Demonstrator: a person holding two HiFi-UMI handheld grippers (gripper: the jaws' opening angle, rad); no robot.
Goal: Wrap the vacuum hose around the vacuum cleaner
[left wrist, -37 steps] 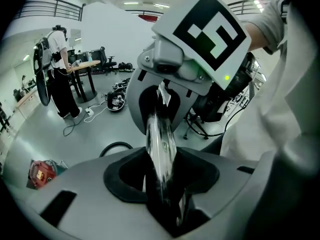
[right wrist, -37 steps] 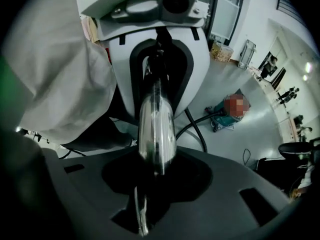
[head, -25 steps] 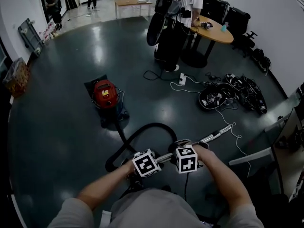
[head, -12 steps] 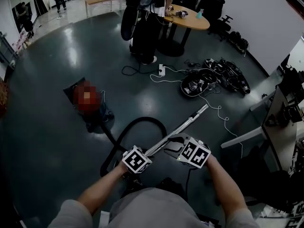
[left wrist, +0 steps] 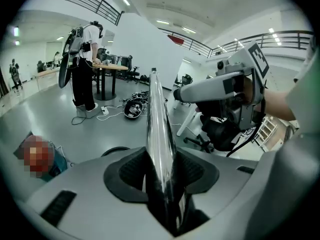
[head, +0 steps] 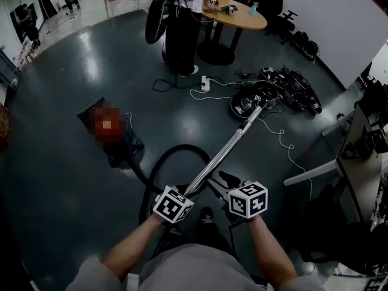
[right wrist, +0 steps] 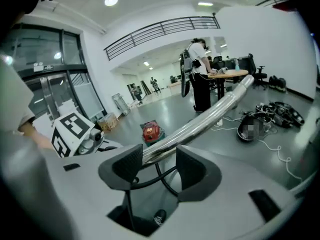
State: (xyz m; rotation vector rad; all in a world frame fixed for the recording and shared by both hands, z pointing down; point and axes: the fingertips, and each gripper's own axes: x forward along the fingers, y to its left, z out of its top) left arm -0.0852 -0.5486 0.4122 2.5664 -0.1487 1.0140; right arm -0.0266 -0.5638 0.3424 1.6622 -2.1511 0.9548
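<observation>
The red vacuum cleaner [head: 109, 126] sits on the dark floor, ahead and to the left. Its black hose [head: 173, 152] arcs from it toward me and joins a shiny metal wand [head: 230, 145]. My left gripper [head: 182, 194] is shut on the wand's near end. In the left gripper view both pads press the wand [left wrist: 156, 114] at my left gripper [left wrist: 160, 159]. My right gripper [head: 225, 179] hangs just right of the wand. In its own view my right gripper [right wrist: 157, 166] is open, with the wand [right wrist: 210, 114] crossing beyond the fingertips and the hose [right wrist: 160, 176] below.
A person [head: 182, 29] stands by a round wooden table [head: 242, 17] ahead. A power strip [head: 203, 86] with cables and a pile of black gear [head: 267, 96] lie near the wand's far end. A white desk frame [head: 309, 174] stands at the right.
The wand's far end has swung away from me toward the gear pile. The right gripper, on the wand one second ago, now sits off to its right. The left gripper still holds the wand.
</observation>
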